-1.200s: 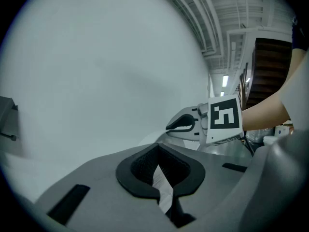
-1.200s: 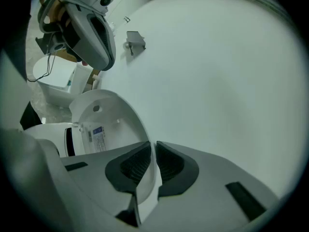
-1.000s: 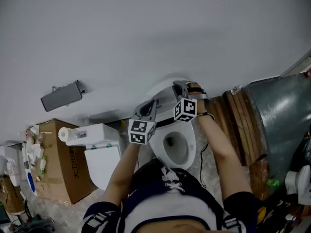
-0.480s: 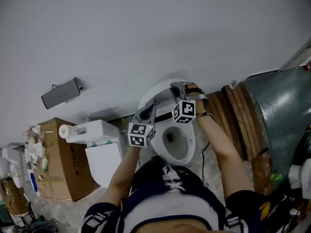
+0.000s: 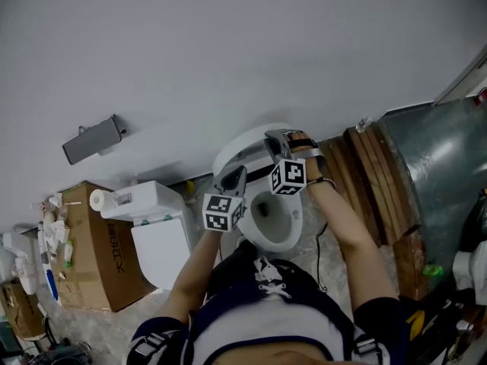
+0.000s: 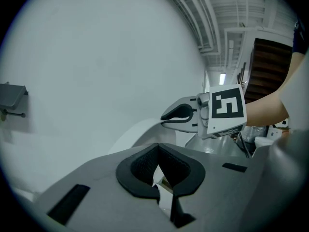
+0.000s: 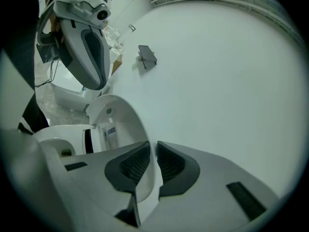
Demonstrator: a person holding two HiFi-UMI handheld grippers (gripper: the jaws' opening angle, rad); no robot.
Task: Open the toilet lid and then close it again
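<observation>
Standing up at the back of one toilet [image 5: 295, 226] is one lid [image 5: 242, 147]. The lid is white, smooth and round, and a small label is showing on its inner side. It is sitting between the bowl and the grey wall. It is tipping up steeply, with its hinge end down by the bowl and its round free end up high. Its long way is running from the hinge up to that top edge. Its inner side is facing the bowl.

Two grippers are showing. The right gripper [image 7: 153, 153] is pinching the lid's edge near the top, with one pad pressing on each side. The left gripper [image 6: 158, 150] is hanging near the bowl's left rim, apart from the lid. Its jaws are pressing together with nothing between them.

Further out on the left, one white tank [image 5: 160, 230] is standing with one paper roll [image 5: 97, 200] lying on top. One cardboard box [image 5: 91, 257] is sitting just beside it. One grey box [image 5: 93, 139] is sticking out of the wall. On the right, some wood boards [image 5: 373, 181] are leaning near the toilet.
</observation>
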